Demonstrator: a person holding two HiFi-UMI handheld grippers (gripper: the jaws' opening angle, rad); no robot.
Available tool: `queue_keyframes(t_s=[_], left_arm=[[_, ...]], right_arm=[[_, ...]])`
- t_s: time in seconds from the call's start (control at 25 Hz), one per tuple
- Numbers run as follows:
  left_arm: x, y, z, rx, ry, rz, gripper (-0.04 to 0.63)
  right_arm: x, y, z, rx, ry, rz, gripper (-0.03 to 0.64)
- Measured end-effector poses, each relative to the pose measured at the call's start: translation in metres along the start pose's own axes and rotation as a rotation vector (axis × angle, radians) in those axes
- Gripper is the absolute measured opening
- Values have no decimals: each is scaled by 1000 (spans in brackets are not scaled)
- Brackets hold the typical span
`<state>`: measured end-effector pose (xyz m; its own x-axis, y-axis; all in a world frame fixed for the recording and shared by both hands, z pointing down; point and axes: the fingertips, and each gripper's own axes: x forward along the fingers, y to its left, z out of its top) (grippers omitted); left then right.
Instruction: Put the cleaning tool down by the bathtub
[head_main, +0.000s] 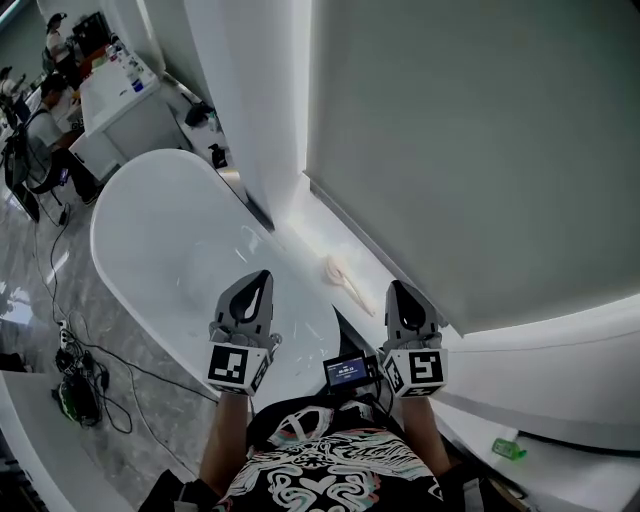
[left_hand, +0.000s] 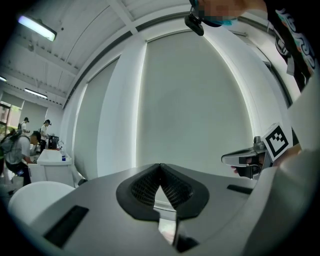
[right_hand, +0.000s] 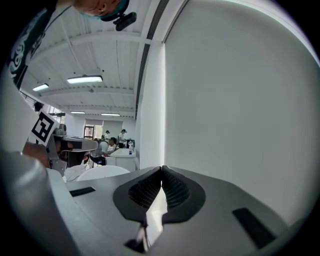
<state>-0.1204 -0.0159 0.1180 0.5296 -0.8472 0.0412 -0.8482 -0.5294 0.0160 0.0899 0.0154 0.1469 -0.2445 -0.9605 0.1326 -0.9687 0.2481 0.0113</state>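
Note:
A pale cleaning tool (head_main: 343, 279) with a long handle lies on the white ledge beside the white bathtub (head_main: 170, 250). My left gripper (head_main: 256, 282) is held above the tub's near end, shut and empty, its tips meeting (left_hand: 160, 169). My right gripper (head_main: 402, 295) is raised over the ledge just right of the tool, also shut with nothing in it (right_hand: 161, 171). Both gripper views point up at the blank grey wall. Neither gripper touches the tool.
A grey wall panel (head_main: 470, 140) rises right of the ledge. A white counter (head_main: 115, 95) with people seated around it stands at the far left. Cables and a power strip (head_main: 75, 375) lie on the marble floor. A green object (head_main: 508, 449) rests on the ledge, lower right.

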Motion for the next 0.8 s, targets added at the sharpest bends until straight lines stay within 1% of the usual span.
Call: queue_keyframes(t_s=[0.08,0.16,0.28,0.4,0.56,0.72,0.8], left_arm=[[-1,-2,14,0,-37,2,15],[-3,-2,22,5,-54,8,15],[-8,4,21,19,-41,28,15],[-9,6,19,35,-29,30,15],[-5,3,26,15,-61,36,15],[-3,-10,22,5,-55,26,15],[-2,-10,23,14,-48,24,15]], right_arm=[[-5,4,11,6,-19,11,28],[-9,8,18,2,-33,23,28],[-11,13,20,-4,-37,39,28],[-13,13,24,-3,-49,42,28],[-10,10,25,0,-51,47,28],[-18,3,23,-3,-46,49,28],[-16,2,26,-9,-59,56,28]])
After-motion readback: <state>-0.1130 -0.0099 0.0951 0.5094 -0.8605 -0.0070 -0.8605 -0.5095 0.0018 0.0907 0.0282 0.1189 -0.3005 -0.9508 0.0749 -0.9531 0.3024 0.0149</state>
